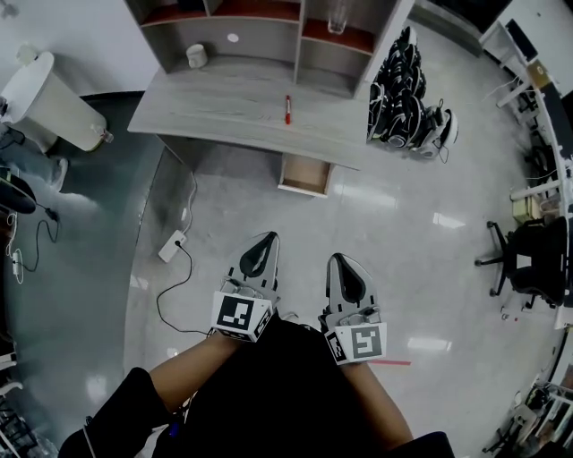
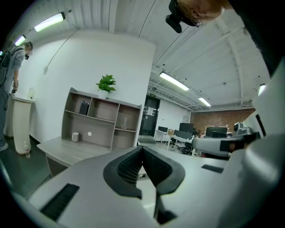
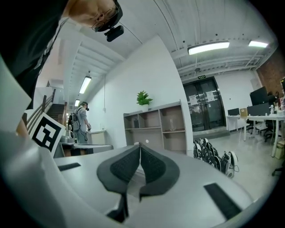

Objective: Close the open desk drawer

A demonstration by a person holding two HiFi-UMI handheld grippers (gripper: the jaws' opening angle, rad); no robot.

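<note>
Drawer (image 1: 304, 175): pulled out from under the front edge of the surface, towards its right end in the head view, with its pale wooden inside showing. It is well ahead of both grippers and nothing touches it.
Surface (image 1: 224, 107): grey wood-grain desk top with a shelf unit (image 1: 260, 38) standing along its back.
Red marker (image 1: 287, 109): lies on the surface just behind the drawer, pointing front to back.
White cup (image 1: 196, 55): stands on the surface against the foot of the shelf unit, left of the marker.
Shelf contents: a clear glass (image 1: 337, 16) stands in a right-hand compartment and a potted plant (image 2: 106, 83) sits on top.
Left hand-held gripper (image 1: 267, 238): jaws pressed together with nothing between them. It is held about level over the floor, pointing towards the desk.
Right hand-held gripper (image 1: 337, 259): jaws likewise closed and empty, just beside the left one and aimed the same way.
Floor (image 1: 403, 233): glossy grey. A white power strip (image 1: 172, 245) with a black cable lies left of the left gripper, and a red tape strip (image 1: 390, 362) lies near the right one.
Black-and-white gear (image 1: 407, 98): heaped on the floor just right of the desk.
</note>
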